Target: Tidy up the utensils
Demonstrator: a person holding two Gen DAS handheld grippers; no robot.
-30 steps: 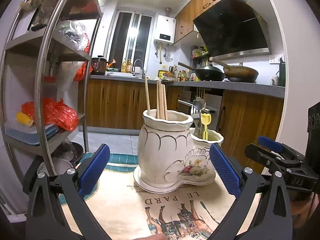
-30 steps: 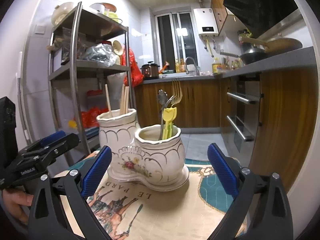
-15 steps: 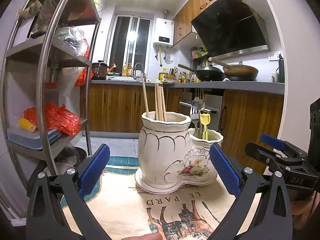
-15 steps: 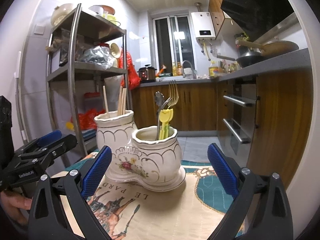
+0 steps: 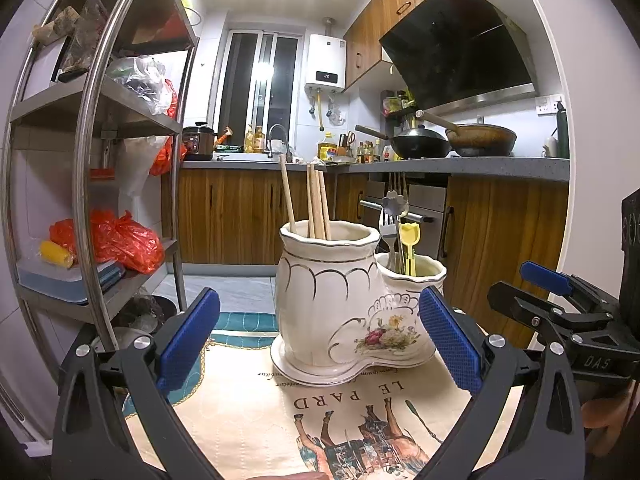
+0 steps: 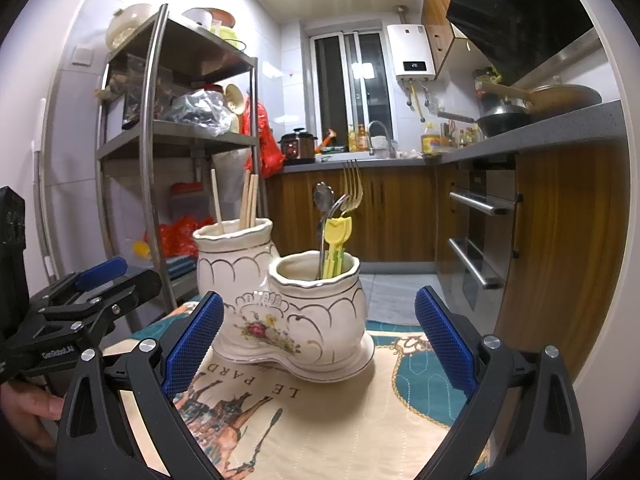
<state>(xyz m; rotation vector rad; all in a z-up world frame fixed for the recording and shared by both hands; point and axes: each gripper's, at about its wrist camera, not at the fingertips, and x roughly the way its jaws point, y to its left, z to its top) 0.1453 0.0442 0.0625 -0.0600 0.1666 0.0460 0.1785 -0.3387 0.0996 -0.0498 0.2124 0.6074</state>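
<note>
A white two-pot ceramic holder (image 5: 340, 304) (image 6: 280, 300) with a flower print stands on a printed cloth. Its taller pot holds several wooden chopsticks (image 5: 316, 204) (image 6: 248, 200). The lower pot holds a fork (image 6: 352, 188), a metal spoon (image 6: 324, 200) and yellow plastic utensils (image 5: 409, 244) (image 6: 336, 248). My left gripper (image 5: 320, 340) is open and empty, a little short of the holder. My right gripper (image 6: 320, 340) is open and empty too, facing the lower pot. Each gripper shows at the edge of the other's view.
The holder's cloth (image 5: 360, 420) (image 6: 360, 412) covers a small table. A steel shelf rack (image 5: 96, 160) (image 6: 160, 140) with bags stands to the left. Wooden cabinets and a counter with pans (image 5: 460, 144) run along the back and right. A person's hand (image 6: 28, 404) grips the left tool.
Both cameras have tilted slightly upward, so the holder sits lower in each view. Both grippers stay open and nothing on the table has moved.
</note>
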